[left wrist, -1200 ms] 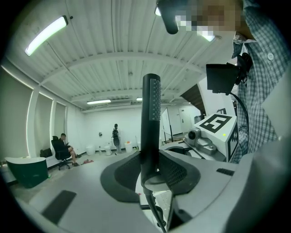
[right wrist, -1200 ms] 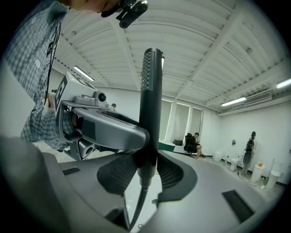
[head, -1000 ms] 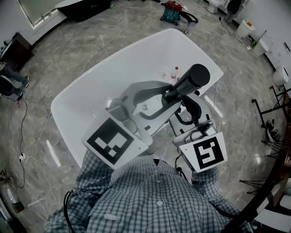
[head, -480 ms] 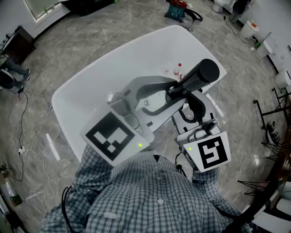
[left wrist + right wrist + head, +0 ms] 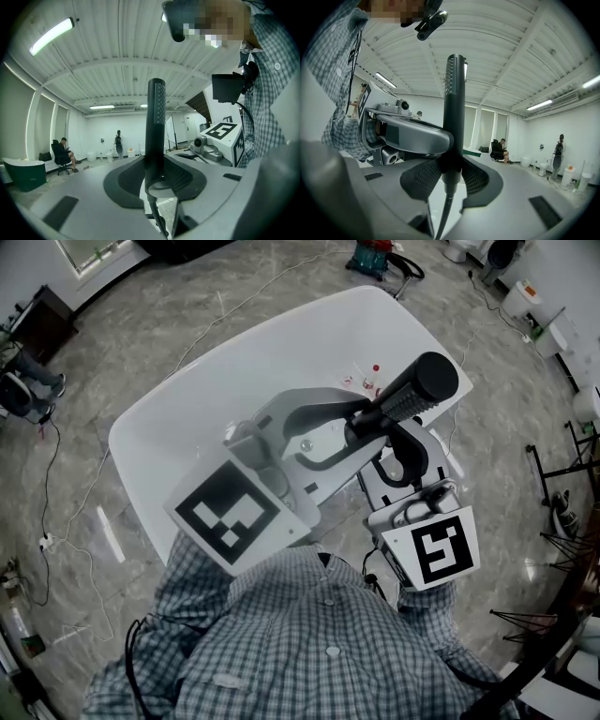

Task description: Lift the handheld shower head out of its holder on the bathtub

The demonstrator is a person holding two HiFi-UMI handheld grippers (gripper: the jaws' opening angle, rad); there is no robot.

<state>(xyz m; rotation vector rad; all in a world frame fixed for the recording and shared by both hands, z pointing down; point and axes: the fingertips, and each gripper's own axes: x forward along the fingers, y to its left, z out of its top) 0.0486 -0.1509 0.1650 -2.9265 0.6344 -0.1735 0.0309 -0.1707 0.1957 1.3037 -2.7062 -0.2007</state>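
Head view: shower head (image 5: 412, 392) is up over the tub (image 5: 187, 418), with 2 grippers on its handle, left gripper (image 5: 352, 423) and right gripper (image 5: 386, 439).
Left gripper view: jaws clamped on the handle, head upright, hose (image 5: 157, 220) hanging below.
Right gripper view: jaws closed on the same handle.
Holder not visible. Lift looks about done. Next move needs a steady 2-point grip and hose slack.
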